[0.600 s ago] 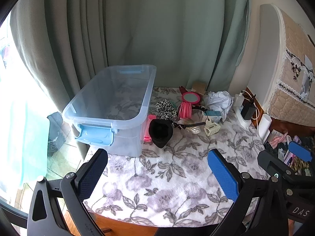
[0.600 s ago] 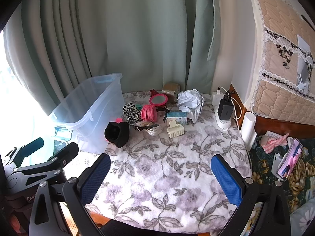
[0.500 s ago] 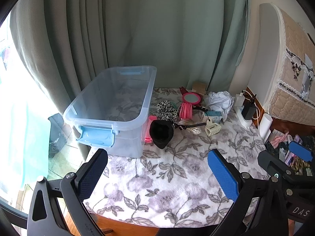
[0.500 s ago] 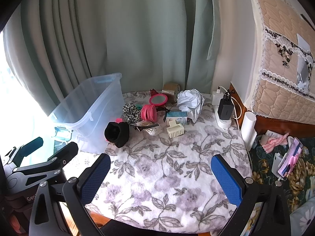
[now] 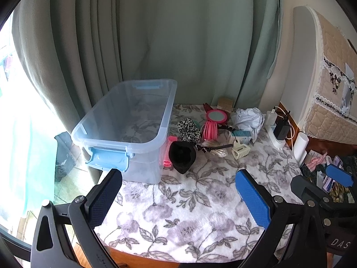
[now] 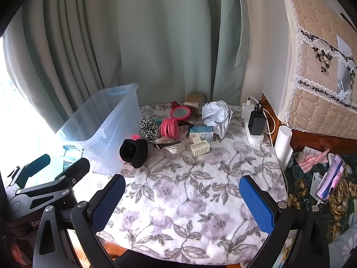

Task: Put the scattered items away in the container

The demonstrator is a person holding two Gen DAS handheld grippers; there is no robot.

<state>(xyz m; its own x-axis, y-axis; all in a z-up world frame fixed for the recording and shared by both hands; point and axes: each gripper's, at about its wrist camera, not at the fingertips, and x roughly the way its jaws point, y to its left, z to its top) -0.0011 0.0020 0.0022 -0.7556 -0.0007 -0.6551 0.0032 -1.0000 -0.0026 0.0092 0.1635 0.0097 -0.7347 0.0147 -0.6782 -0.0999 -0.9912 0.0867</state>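
Both sets of jaws spread as wide as they go, nothing between them, touching nothing. We see the left gripper (image 5: 178, 192) hanging over bare floral cloth at the 6 o'clock edge of the tabletop (image 5: 196, 218); the right gripper (image 6: 181, 195) hangs the same way, empty, released, tilted downward toward the cloth.

Outward from the jaws: in the left view the clear container (image 5: 125, 129) with blue latches sits at about 10 o'clock, lid off, and looks empty. The scattered items lie just beside its right wall, around 12 to 1 o'clock: a black pouch (image 5: 181, 156) nearest us, a pink piece wedged against the bin, a leopard scrunchie (image 5: 188, 129), pink bangles (image 5: 209, 130), a pink mirror (image 5: 216, 116), a cream hair claw (image 5: 241, 150), a small teal box (image 6: 202, 131), and crumpled white paper (image 5: 247, 118). Nothing is in the bin yet, by our judgement.

Risks we note:
- The items overlap; closing on one could drag a neighbour or snag the dark hair clip lying across the pile.
- The pouch is soft and may slump out of a shallow pinch.
- The pink piece sits tight to the bin wall; a finger may strike the wall first and shove the bin.
- The charger and power strip (image 6: 255, 122) at 2 o'clock are not clutter; cables could be caught reaching for the paper.
- The two grippers are close side by side and could collide.
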